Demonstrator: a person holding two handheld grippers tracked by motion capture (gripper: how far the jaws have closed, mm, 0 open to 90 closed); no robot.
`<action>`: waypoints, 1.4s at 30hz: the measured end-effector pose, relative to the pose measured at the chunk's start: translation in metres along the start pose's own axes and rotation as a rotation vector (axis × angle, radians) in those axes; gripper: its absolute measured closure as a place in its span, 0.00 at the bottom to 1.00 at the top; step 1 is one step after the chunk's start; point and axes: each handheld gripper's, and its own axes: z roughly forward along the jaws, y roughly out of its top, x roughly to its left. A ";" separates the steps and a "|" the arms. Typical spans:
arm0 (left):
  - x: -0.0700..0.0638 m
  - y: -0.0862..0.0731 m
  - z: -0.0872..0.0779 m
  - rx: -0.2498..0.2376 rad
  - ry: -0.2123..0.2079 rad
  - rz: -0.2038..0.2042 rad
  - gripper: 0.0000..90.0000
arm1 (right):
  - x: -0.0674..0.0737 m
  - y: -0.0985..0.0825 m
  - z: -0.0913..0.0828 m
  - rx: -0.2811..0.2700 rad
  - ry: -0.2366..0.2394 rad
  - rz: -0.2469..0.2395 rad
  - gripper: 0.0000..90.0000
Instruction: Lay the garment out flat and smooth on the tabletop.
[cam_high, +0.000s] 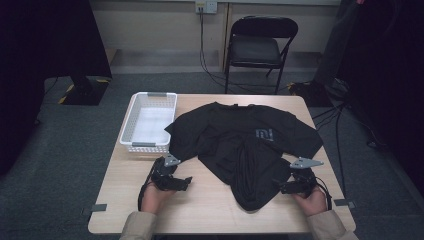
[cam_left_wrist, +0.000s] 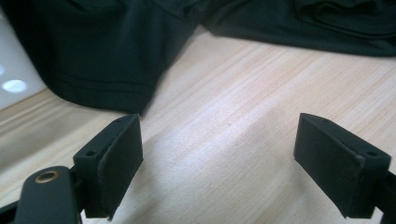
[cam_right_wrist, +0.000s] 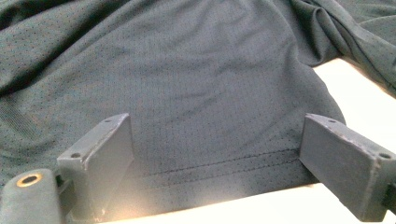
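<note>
A black T-shirt (cam_high: 240, 140) lies spread on the wooden table (cam_high: 210, 210), its lower part bunched into a fold toward the front right. My left gripper (cam_high: 187, 181) stands open over bare wood just in front of the shirt's left sleeve (cam_left_wrist: 102, 51); in the left gripper view nothing lies between the jaws of the left gripper (cam_left_wrist: 219, 154). My right gripper (cam_high: 278, 186) is at the right edge of the bunched fold. Its jaws are open in the right gripper view, right gripper (cam_right_wrist: 219, 158), with the shirt's stitched hem (cam_right_wrist: 210, 165) lying between them, untouched by the pads.
A white plastic basket (cam_high: 150, 100) sits at the table's back left corner, next to the left sleeve. A black folding chair (cam_high: 255, 47) stands beyond the table. Bare wood runs along the front edge between my hands.
</note>
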 end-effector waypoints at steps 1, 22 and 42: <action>-0.001 0.000 0.001 0.000 0.001 0.006 0.17 | 0.000 0.000 0.000 0.000 0.000 0.000 0.11; 0.000 -0.009 0.006 -0.032 -0.016 0.067 0.10 | 0.000 0.000 0.000 0.001 -0.003 0.002 0.10; 0.000 -0.009 0.006 -0.032 -0.022 0.064 0.10 | -0.031 -0.010 -0.047 -0.089 -0.081 0.110 0.45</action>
